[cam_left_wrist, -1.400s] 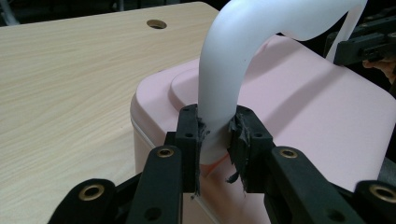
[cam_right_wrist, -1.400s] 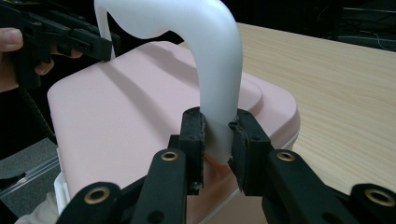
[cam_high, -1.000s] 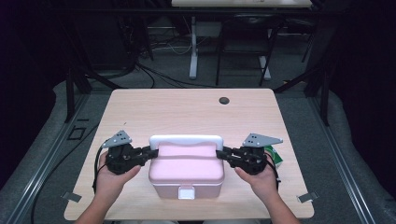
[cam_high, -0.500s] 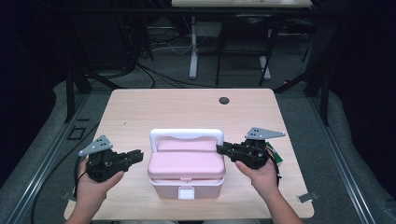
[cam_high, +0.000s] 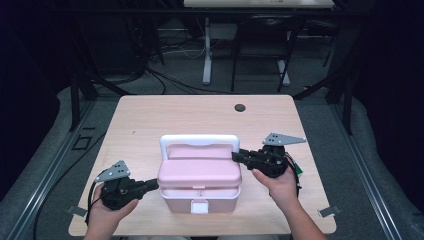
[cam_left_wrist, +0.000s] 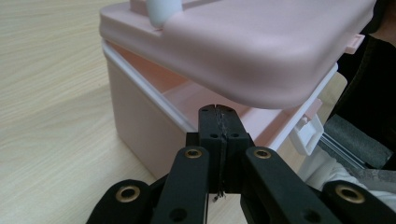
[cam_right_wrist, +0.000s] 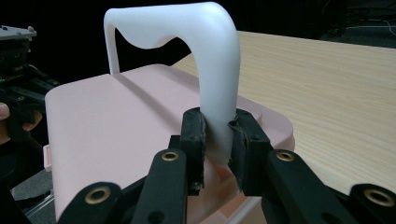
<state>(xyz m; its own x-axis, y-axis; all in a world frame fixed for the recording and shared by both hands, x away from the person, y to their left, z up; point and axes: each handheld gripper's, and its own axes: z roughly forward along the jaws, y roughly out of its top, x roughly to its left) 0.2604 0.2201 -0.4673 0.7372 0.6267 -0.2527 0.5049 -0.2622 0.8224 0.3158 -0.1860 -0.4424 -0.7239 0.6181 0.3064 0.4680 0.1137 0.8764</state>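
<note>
So I've got the pink box (cam_high: 200, 180) sitting near the front edge of the tabletop (cam_high: 165, 112), roughly centred between the left and right edges, latch (cam_high: 199, 207) facing me. Its white handle (cam_high: 198, 141) stands upright over the back of the lid (cam_high: 200, 172).

My right gripper (cam_high: 240, 156) is at the box's right side, jaws pinching the right leg of that handle just above where it meets the lid; in the right gripper view the white plastic (cam_right_wrist: 217, 84) sits squeezed between the two pads.

My left gripper (cam_high: 154, 184) is at the box's left side, closer to the front edge. Its jaws have just been closing and are now pressed flat together with nothing between them. In the left gripper view their tips (cam_left_wrist: 220, 122) sit right at the gap under the lid (cam_left_wrist: 243, 42), which is lifted a little off the box body (cam_left_wrist: 140, 116) on this side. I can't tell if the tips actually touch the rim.
</note>
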